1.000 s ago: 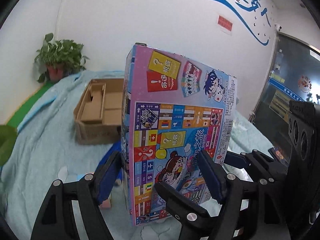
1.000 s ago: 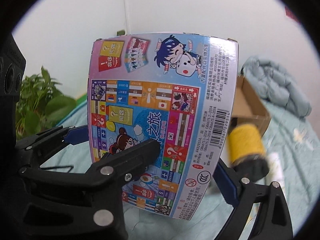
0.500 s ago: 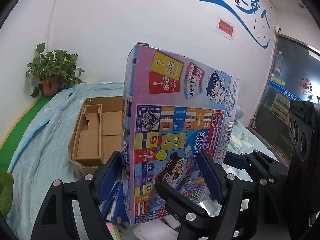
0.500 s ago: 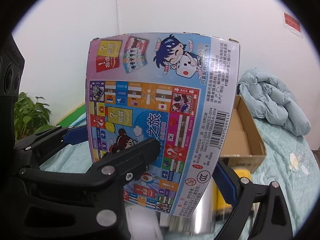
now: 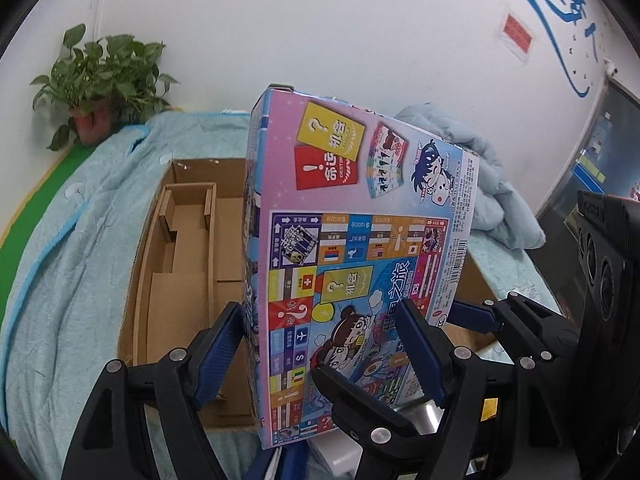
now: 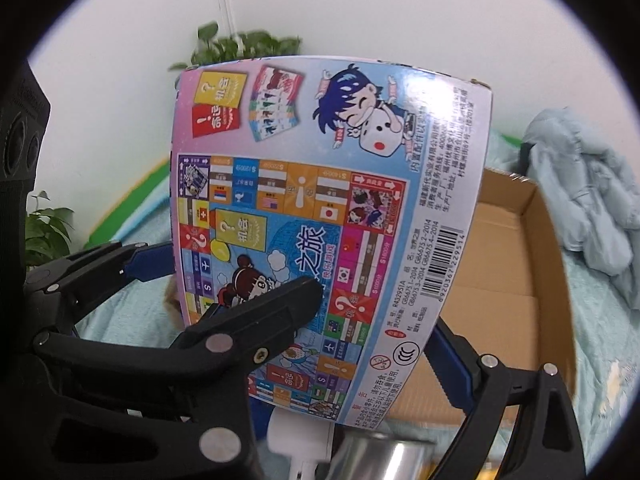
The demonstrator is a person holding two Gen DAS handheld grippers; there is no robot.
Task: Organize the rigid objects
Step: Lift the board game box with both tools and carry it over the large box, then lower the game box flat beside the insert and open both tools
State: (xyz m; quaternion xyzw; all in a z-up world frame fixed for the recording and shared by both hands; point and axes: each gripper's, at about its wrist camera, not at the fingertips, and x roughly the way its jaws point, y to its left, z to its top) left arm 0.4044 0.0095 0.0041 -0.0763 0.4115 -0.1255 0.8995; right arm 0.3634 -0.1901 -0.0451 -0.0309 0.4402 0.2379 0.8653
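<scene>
Well — game box (image 5: 360, 264) overhangs carton rim (image 5: 140, 264).

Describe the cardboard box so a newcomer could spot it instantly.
Start at the light blue bedspread below the white wall. The open brown cardboard box sits on it, behind the board game box that both tongs clamp. It alone is plain brown, with cardboard dividers inside; the potted plant and rumpled quilt flank it.
</scene>
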